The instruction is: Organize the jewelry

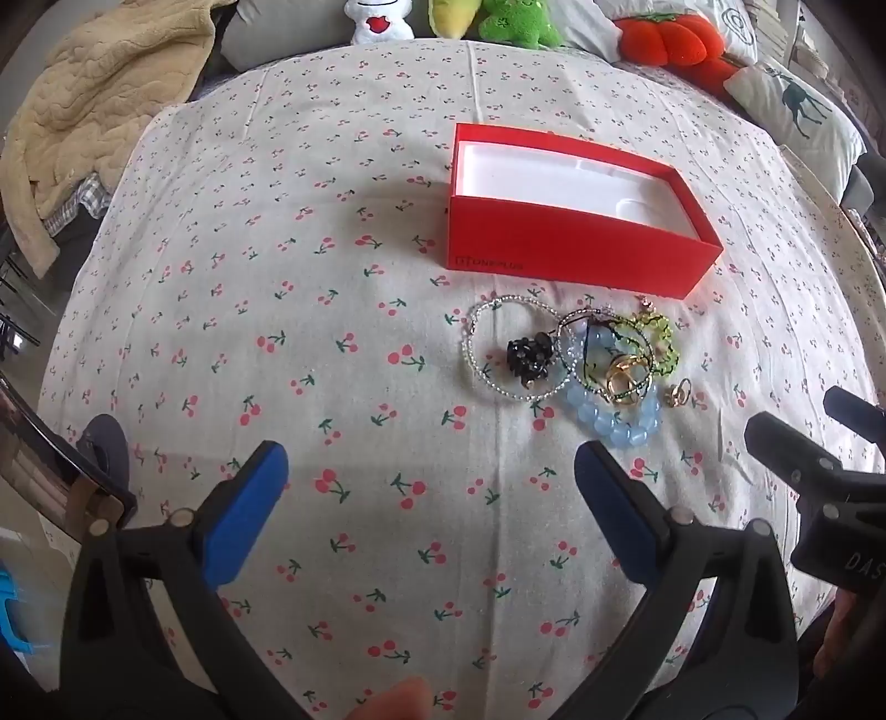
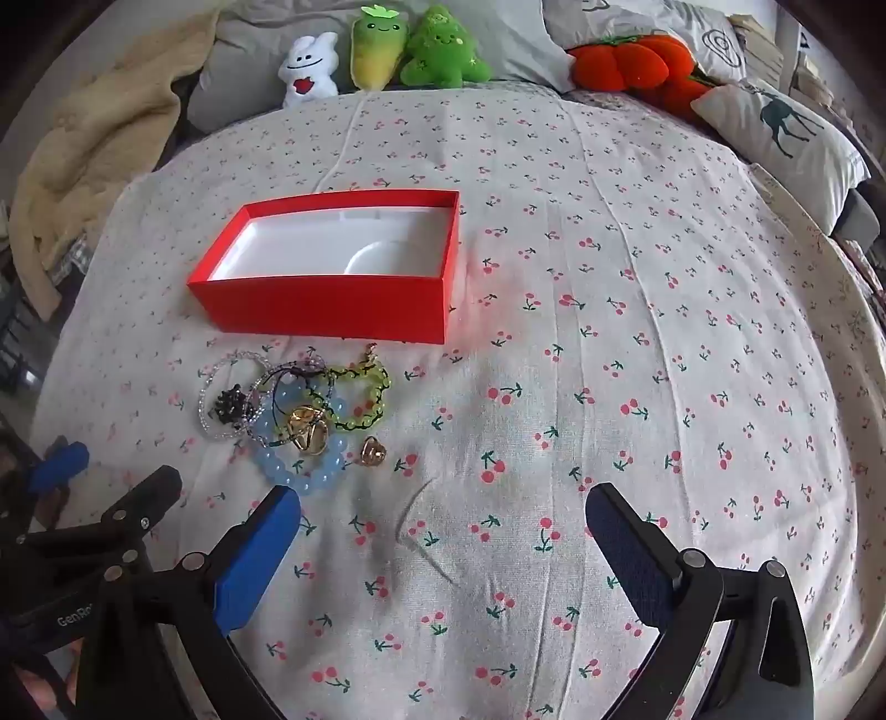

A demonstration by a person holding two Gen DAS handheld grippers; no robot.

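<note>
Nothing's sorted yet, by the look of it. The red box (image 2: 332, 277) sits open on the bed (image 2: 609, 387) w/ only its white insert inside, no jewelry in it. The whole jewelry pile (image 2: 293, 421) lies on the sheet just in front of the box's near wall: a clear bead bracelet (image 1: 509, 349), a black clip (image 1: 529, 354) inside its loop, a blue bead bracelet (image 1: 614, 410), a green bead bracelet (image 2: 360, 399), gold rings (image 2: 307, 426) on top of the tangle, plus one gold ring (image 2: 372, 451) apart, just beside the pile. So every piece is left to move.

Your left gripper (image 1: 432, 476) is spread wide, holding nothing, above bare sheet, pile ahead and to its right. Your right gripper (image 2: 443, 515) is also wide and empty, pile ahead to its left, its left finger near the blue beads.

View diffs: left wrist cam shows the box's printed front wall and the right gripper's body at frame edge. Right wrist cam looks deeper into the box, incl. the round recess in the insert, and shows the plush toys (image 2: 421, 50) in full by the pillows.
</note>
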